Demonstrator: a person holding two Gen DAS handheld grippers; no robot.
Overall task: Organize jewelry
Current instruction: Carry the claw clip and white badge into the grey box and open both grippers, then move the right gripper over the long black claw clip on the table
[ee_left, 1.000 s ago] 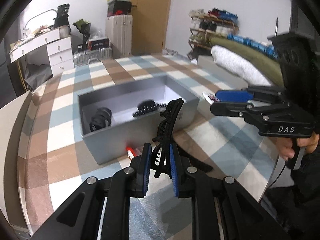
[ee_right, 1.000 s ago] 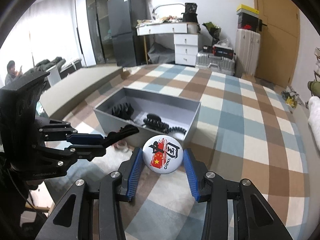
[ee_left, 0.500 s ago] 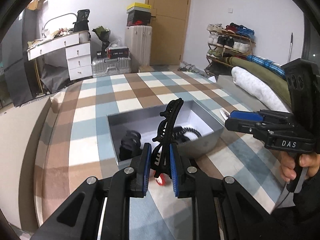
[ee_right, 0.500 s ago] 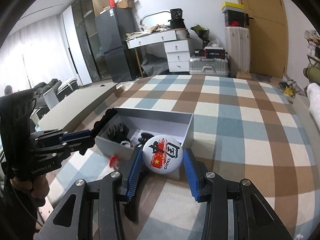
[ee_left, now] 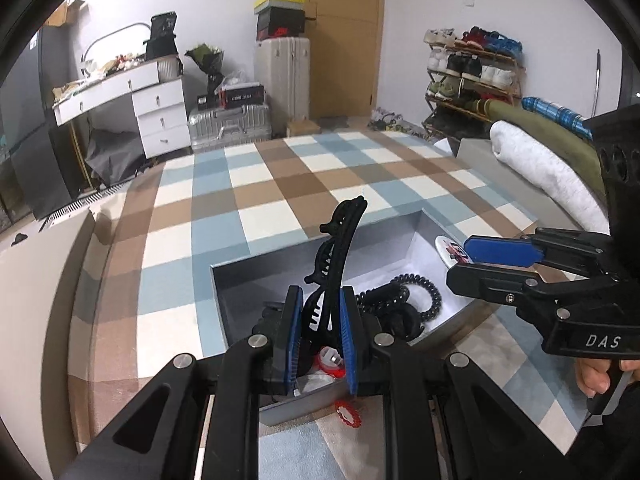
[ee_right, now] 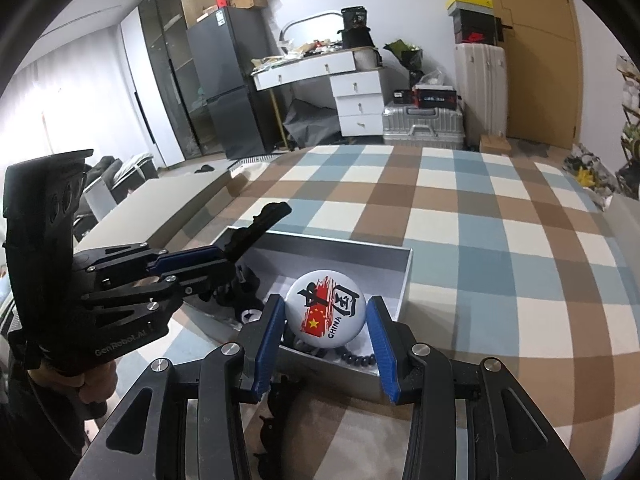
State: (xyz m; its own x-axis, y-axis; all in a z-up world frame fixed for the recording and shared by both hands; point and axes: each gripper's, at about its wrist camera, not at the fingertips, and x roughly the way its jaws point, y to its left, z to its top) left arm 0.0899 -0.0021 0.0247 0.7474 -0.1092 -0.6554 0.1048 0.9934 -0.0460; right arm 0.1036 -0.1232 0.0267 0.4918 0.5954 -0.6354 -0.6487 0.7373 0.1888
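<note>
Payloads: left gripper (ee_left: 319, 332) clamps black plastic claw hair clip (ee_left: 335, 256) low at spine, over grey rectangular tray (ee_left: 256, 276). Right gripper (ee_right: 326, 334) pinches round white China-flag pin badge (ee_right: 325, 309) by rim, above tray. Both probably light, rigid; badge face likely slick, keep edge grip.

Two tongs (ee_left: 319, 334) (ee_right: 326, 344), one box (ee_left: 384, 240), one badge (ee_right: 325, 309)

hair tie (ee_left: 416, 294) in box (ee_left: 256, 280), box on rug (ee_left: 256, 184)
</note>
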